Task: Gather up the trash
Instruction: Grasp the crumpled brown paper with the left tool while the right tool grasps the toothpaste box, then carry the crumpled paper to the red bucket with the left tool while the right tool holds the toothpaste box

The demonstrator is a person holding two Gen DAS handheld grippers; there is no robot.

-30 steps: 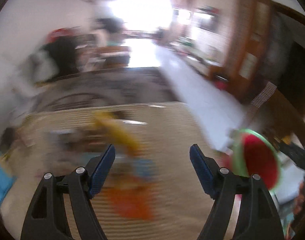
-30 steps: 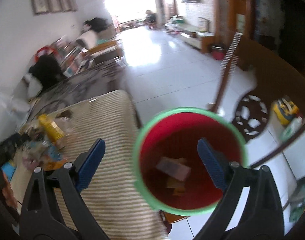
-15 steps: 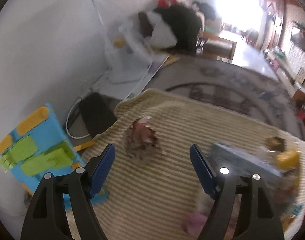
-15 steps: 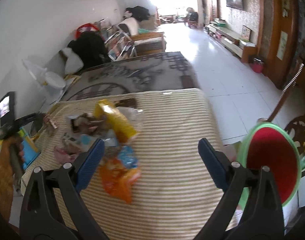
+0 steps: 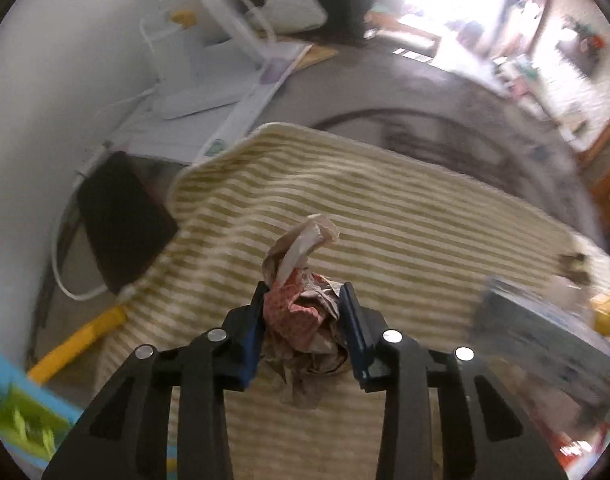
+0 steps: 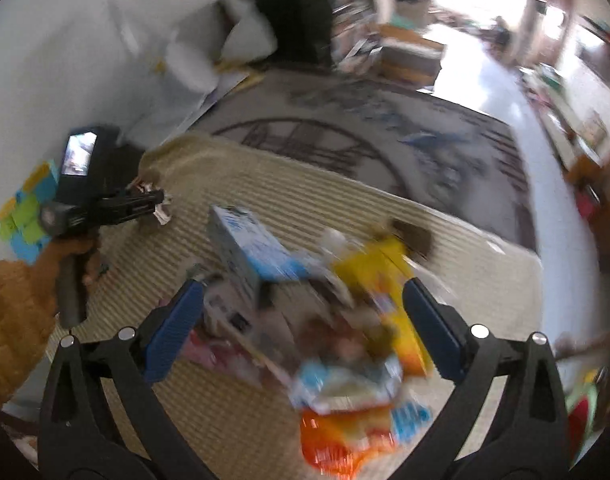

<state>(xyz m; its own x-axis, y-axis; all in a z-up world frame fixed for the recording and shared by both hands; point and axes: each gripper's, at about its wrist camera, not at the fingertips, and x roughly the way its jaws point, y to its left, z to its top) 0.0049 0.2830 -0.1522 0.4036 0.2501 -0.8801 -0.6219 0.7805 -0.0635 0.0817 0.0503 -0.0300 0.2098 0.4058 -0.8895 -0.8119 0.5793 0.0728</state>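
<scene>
Since a second ago: both views swung away from the red bin and onto the striped cloth; the left jaws, wide then, came in around a wrapper
Left gripper (image 5: 303, 308): jaws were closing, blue pads pressed on both sides of the crumpled wrapper (image 5: 301, 312)
Crumpled wrapper: red-and-white paper wad, clamped between the pads near the left edge of the striped cloth (image 5: 405, 216); a pale twisted tail stuck up on the far side of the fingertips
Same grip from the right wrist view: left gripper (image 6: 161, 202) sat at the far left corner of the cloth, a scrap of wrapper showing at its tip, held by a hand (image 6: 71, 252) in a brown sleeve
Right gripper (image 6: 303, 312): jaws were opening, spread wide with nothing pinched, hanging over the trash pile (image 6: 325, 320)
Trash pile: heaped mid-cloth and blurred; a blue-and-white box (image 6: 253, 248) at the far left of the heap, a yellow packet (image 6: 393, 280) to the right, an orange wrapper (image 6: 345, 436) nearest the camera
Red bin (image 6: 581, 420): green-rimmed, only a sliver showed at the near right edge, off the cloth
Off the cloth, left: a black flat thing (image 5: 121, 220) and a white cable (image 5: 61, 272) lay beside the wall; a blue-and-green toy (image 5: 21, 412) sat at the near left corner
Far side: a grey patterned rug (image 6: 385, 128) stretched beyond the cloth
</scene>
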